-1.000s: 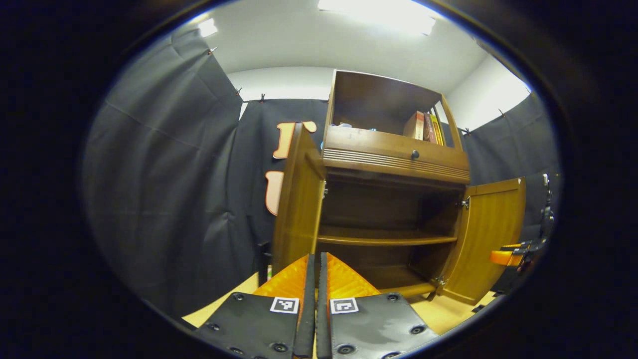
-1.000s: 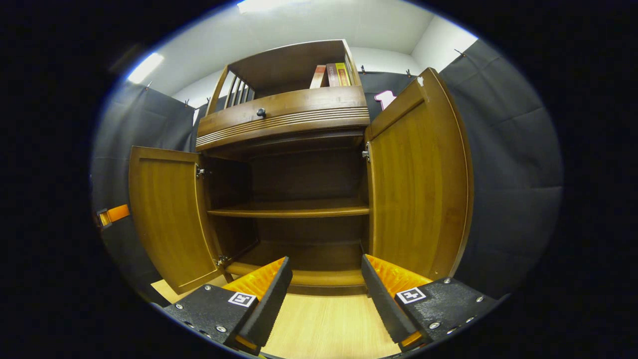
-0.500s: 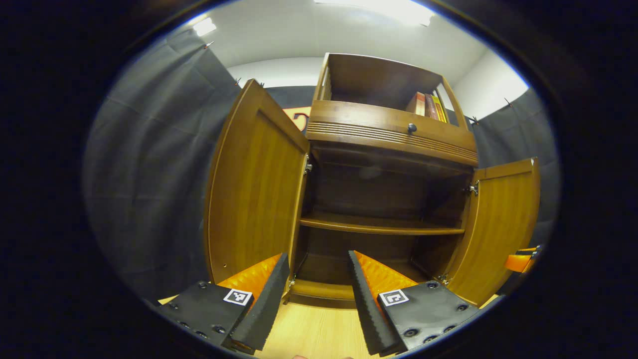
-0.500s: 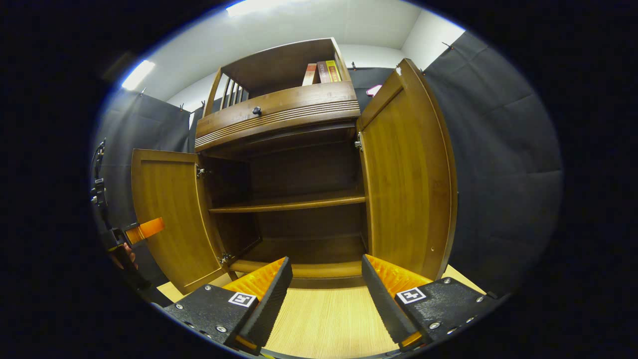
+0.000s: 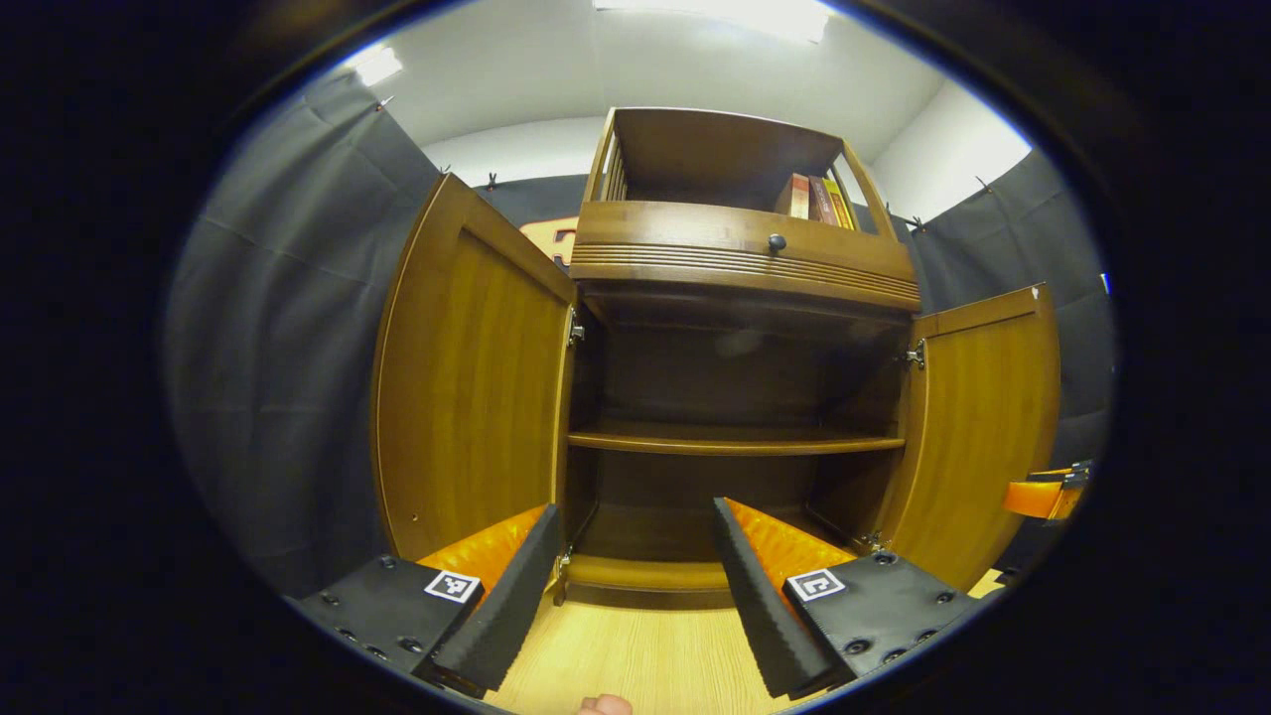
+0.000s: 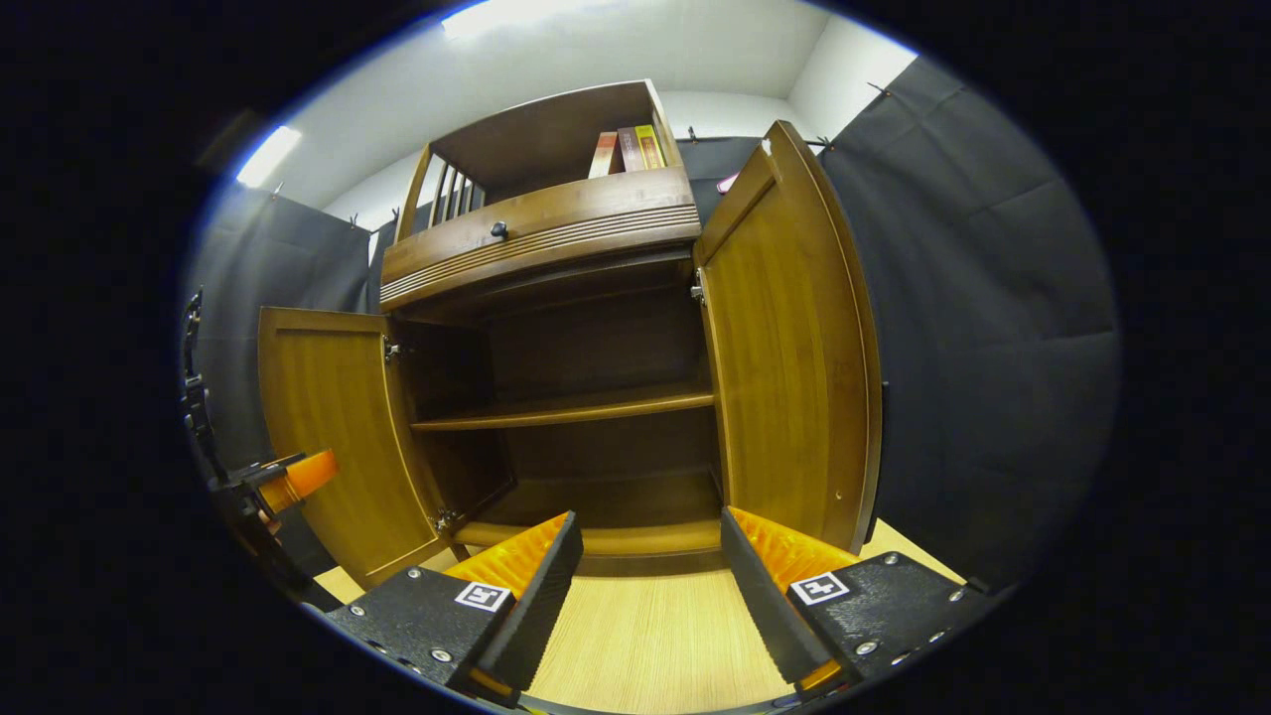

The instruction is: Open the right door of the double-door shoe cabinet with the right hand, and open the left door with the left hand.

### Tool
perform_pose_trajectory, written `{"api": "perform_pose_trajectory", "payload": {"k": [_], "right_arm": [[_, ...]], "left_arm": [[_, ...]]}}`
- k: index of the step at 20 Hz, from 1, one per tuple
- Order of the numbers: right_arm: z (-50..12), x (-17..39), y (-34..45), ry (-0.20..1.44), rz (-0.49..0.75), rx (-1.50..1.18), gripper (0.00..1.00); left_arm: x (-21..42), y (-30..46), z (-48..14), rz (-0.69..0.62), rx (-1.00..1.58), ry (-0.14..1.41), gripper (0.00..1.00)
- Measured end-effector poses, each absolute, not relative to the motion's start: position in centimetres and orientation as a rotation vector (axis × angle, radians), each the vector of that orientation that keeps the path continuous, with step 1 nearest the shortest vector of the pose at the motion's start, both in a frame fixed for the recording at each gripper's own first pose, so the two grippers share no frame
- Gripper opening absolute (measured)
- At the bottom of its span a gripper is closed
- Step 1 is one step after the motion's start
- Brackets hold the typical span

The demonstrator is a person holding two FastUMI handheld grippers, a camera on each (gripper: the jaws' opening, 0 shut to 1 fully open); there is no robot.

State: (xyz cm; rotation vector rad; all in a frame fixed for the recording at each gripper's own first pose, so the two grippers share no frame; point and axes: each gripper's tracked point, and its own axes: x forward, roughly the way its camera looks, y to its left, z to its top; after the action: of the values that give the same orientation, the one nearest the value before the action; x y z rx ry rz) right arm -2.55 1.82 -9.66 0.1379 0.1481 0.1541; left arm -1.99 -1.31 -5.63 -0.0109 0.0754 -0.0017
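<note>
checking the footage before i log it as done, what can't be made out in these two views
- Door handles: both views show the inner faces of the left door and right door, so their outer faces are turned away.
- Top shelf contents: in the left gripper view the drawer front hides the lower part of the books.
- Book titles: too small in both views.
- Cabinet floor: dark, and partly behind the left gripper in its own view.

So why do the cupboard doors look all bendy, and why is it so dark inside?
Left gripper view: the fisheye lens bows the left door; ceiling light glares white. Right gripper view: the right door curves likewise; the cabinet's inside sits in shadow below the drawer.
</note>
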Motion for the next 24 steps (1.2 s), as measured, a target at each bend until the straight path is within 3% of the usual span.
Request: {"api": "perform_pose_trajectory", "payload": {"k": [5, 6, 24], "right_arm": [[-9.9, -2.7, 2.4, 0.154, 0.167, 0.142, 0.87], [-9.8, -2.8, 2.4, 0.152, 0.169, 0.141, 0.98], [-8.7, -3.0, 3.3, 0.131, 0.189, 0.136, 0.98]], "left_arm": [[-2.5, -0.7, -5.4, 0.008, 0.004, 0.073, 0.97], [-2.5, -0.5, -5.3, 0.011, 0.01, 0.072, 0.95], [-2.6, -0.6, -4.2, 0.0, 0.016, 0.054, 0.95]]}}
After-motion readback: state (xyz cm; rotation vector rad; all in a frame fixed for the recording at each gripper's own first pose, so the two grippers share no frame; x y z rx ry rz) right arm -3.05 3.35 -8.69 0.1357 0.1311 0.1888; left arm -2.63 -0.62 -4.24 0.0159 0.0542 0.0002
